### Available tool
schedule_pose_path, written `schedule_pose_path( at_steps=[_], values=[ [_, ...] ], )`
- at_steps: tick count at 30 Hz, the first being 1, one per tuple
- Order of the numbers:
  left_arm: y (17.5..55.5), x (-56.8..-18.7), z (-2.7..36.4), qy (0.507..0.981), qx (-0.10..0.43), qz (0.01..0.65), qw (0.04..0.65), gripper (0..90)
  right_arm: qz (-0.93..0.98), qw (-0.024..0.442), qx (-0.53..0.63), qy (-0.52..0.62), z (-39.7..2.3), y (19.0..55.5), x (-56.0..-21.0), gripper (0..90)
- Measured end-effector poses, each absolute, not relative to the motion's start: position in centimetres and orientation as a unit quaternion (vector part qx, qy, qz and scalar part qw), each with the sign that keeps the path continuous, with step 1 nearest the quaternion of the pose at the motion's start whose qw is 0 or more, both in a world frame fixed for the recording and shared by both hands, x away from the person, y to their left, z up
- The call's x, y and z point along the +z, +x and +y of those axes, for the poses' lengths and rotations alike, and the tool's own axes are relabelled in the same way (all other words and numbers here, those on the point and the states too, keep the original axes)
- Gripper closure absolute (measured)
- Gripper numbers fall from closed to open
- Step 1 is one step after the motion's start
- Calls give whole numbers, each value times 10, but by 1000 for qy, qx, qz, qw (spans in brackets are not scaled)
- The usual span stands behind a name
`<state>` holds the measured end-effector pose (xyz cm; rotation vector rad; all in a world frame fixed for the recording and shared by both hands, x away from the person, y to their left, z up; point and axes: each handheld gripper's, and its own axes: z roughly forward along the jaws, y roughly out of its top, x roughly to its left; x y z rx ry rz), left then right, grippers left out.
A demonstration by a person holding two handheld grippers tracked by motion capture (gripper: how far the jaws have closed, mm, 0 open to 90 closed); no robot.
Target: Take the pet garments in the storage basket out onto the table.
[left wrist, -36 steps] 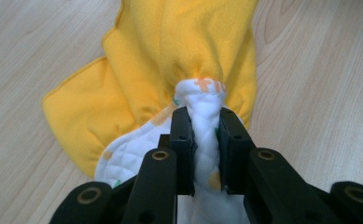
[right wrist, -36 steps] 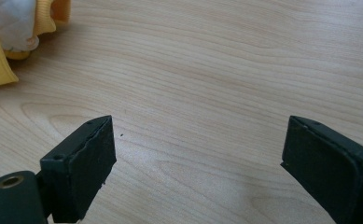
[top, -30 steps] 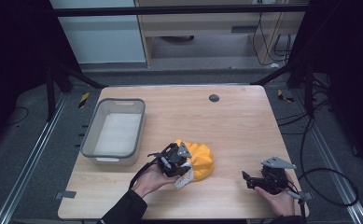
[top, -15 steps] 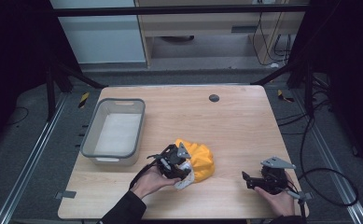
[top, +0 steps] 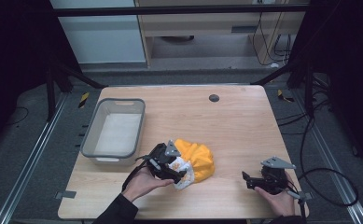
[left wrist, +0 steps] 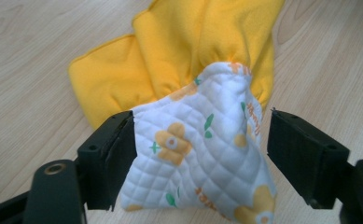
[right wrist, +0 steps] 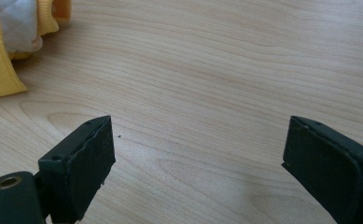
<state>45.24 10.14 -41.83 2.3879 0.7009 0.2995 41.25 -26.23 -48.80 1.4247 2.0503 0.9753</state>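
Wooden worktop (top: 244, 126), carrying every item shown. Grey plastic bin (top: 88, 137), standing well apart from the right gripper and near the left gripper, on that gripper's far left side in the high view. Orange garment with a white quilted floral panel (top: 195, 161), lying crumpled on the worktop directly at the left gripper's fingers; in the left gripper view the quilted panel (left wrist: 202, 158) sits between the two fingers, its edge touching the left finger (left wrist: 109, 158), while a clear gap separates it from the right finger (left wrist: 305, 154), and the orange cloth spreads beyond the fingertips. Left gripper (top: 177, 173), held in the person's left hand (top: 142, 183): its fingers have just been opening and now stand wide, the quilted panel between them without being pressed. Right gripper (top: 248, 179), held in the right hand (top: 277, 198), well apart from the garment: its fingers (right wrist: 81, 163) are spread wide over bare wood, with a corner of the garment (right wrist: 2, 60) beyond and to the left of them.
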Motion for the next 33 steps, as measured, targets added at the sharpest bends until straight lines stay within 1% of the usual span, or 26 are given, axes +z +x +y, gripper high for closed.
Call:
schedule_pose_path(
  at_steps=[3, 8, 14, 18, 23, 33],
  values=[
    [450, -417, 107, 901, 114, 270, 321, 212, 744, 226, 355, 519, -262, 412, -488, 89],
    [442, -413, 128, 883, 139, 292, 339, 200, 746, 232, 353, 515, -262, 412, -488, 89],
    [433, -407, 149, 857, 159, 315, 375, 192, 745, 232, 354, 516, -262, 412, -488, 87],
    [425, -409, 162, 845, 170, 327, 386, 192, 745, 232, 353, 516, -262, 412, -488, 86],
    [418, -413, 172, 840, 175, 336, 388, 193, 745, 233, 353, 515, -262, 412, -488, 84],
    [405, -434, 200, 833, 176, 365, 376, 194, 745, 232, 353, 517, -263, 411, -488, 79]
  ],
)
